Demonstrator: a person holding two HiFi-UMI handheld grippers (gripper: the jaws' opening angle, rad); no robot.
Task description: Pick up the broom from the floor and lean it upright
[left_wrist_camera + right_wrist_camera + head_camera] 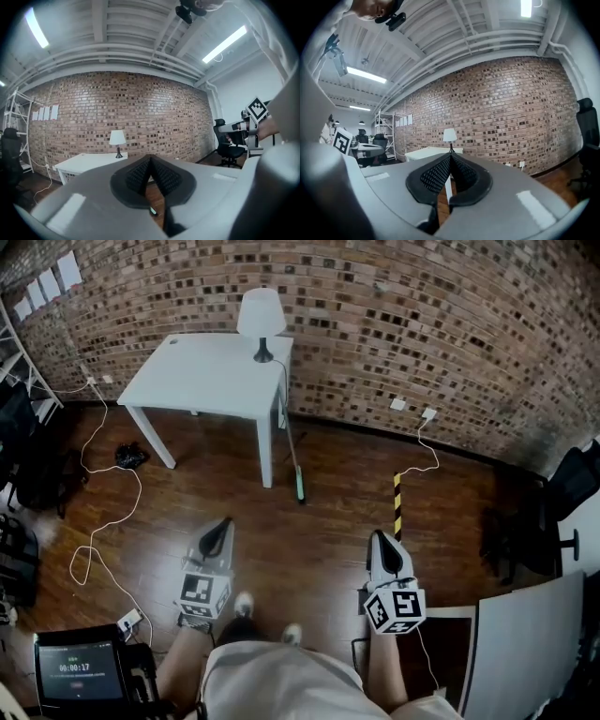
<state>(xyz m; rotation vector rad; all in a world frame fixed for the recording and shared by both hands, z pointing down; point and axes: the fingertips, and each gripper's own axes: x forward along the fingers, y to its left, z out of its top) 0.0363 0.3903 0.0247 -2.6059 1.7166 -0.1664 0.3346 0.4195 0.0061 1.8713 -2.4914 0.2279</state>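
The broom [295,460] is a thin pale pole with a green end [300,488], down on the wooden floor by the right front leg of the white table [206,371]. Whether the pole rests against the table I cannot tell. My left gripper [223,526] is held level and well short of it, jaws shut and empty, pads together in the left gripper view [150,159]. A bit of the green end [152,212] shows below those pads. My right gripper [378,538] is beside it, also shut on nothing, its pads together [451,157].
A white lamp [261,320] stands on the table. White cables [103,531] loop over the floor at left, near a black bundle [129,456]. A yellow-black strip [397,502] lies ahead of my right gripper. Black chairs [562,493] and a white board [525,652] stand at right.
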